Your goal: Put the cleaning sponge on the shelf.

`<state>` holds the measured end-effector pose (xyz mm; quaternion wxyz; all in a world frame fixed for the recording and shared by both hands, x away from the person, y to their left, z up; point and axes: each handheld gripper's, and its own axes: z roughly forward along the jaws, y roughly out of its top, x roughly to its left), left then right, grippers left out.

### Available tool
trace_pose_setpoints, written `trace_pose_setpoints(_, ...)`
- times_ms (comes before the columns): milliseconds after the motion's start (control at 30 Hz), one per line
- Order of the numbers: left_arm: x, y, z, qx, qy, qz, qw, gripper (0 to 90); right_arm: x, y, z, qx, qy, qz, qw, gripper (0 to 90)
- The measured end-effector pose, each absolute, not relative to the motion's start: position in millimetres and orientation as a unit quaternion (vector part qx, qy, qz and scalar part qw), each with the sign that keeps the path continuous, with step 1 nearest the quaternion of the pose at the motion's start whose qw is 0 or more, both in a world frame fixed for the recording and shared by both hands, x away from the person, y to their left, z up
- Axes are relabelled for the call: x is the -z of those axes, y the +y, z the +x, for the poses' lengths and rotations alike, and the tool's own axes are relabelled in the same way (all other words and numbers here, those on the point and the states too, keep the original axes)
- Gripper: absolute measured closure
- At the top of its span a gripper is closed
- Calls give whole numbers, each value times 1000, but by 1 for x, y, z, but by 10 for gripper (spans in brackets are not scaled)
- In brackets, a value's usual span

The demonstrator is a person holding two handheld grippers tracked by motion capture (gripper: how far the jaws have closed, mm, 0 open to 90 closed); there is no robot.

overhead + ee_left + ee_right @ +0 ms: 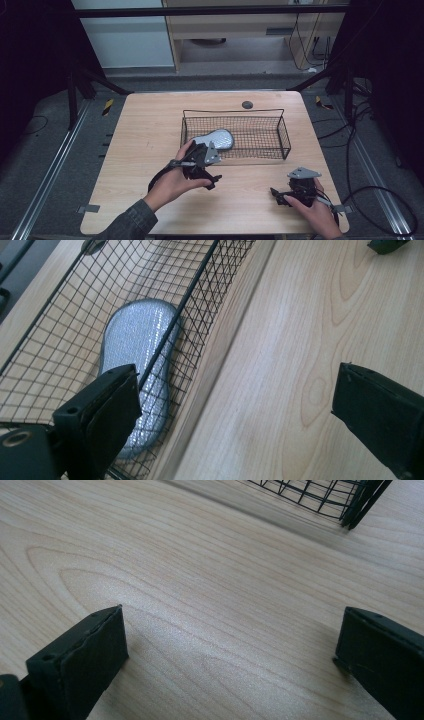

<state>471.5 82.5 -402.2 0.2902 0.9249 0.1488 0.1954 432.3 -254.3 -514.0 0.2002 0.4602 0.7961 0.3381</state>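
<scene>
A silvery oval pad (216, 139) lies flat in the left part of a black wire basket (232, 110) at the middle of the wooden table. My left gripper (209, 165) hovers just in front of the basket's near left corner, open. In the left gripper view the pad (140, 345) shows through the basket's mesh wall (200, 285), and the gripper (235, 410) has only bare wood between its jaws. Its left jaw overlaps the wall. My right gripper (285, 192) rests low near the table's front right, open, with nothing between the jaws of the gripper (230, 650).
The basket's near right corner (360, 500) sits ahead of the right gripper. The table (150, 130) has a round grommet (247, 104) behind the basket. The right gripper's tip (385, 245) peeks into the left gripper view. Cables (380, 200) lie on the floor at right.
</scene>
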Motion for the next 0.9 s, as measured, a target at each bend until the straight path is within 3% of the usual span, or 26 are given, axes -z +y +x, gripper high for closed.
trace_pose_setpoints(500, 434, 149, 444, -190, 212, 923, 259, 66, 514, -255, 432, -338, 797, 460, 200, 3)
trace_pose_setpoints(900, 457, 217, 471, -207, 316, 894, 239, 67, 514, -255, 431, -338, 797, 460, 199, 3)
